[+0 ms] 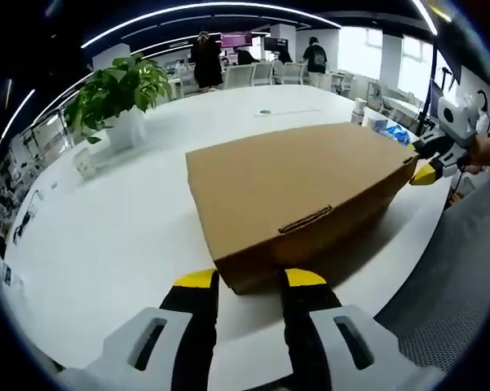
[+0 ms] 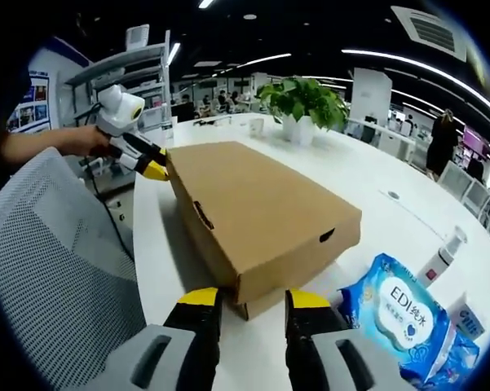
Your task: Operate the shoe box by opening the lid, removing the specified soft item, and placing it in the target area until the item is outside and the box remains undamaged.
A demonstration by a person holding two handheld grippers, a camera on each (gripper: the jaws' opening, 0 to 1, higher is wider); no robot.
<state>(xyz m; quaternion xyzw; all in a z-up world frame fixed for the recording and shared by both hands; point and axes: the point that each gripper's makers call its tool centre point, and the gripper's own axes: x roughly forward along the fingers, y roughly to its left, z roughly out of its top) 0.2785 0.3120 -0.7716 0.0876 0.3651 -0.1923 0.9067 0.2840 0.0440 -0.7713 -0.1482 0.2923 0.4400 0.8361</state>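
A closed brown cardboard shoe box [image 1: 297, 191] lies on the white table [image 1: 106, 236], lid down, with a slot handle in its side. My left gripper [image 1: 251, 281] is open at the box's near corner, its yellow-tipped jaws straddling that corner. The right gripper [image 1: 428, 171] shows at the box's far right corner, held by a hand. In the right gripper view the same box [image 2: 253, 212] runs away from me. My right gripper [image 2: 253, 301] is open with the near corner between its jaws, and the left gripper [image 2: 151, 167] sits at the far corner.
A potted plant [image 1: 118, 94] [image 2: 302, 102] stands on the table beyond the box. A blue pack of wet wipes [image 2: 399, 314] and a spray bottle [image 2: 440, 257] lie beside the right gripper. A grey mesh chair [image 2: 49, 269] stands at the table's edge. People stand far off.
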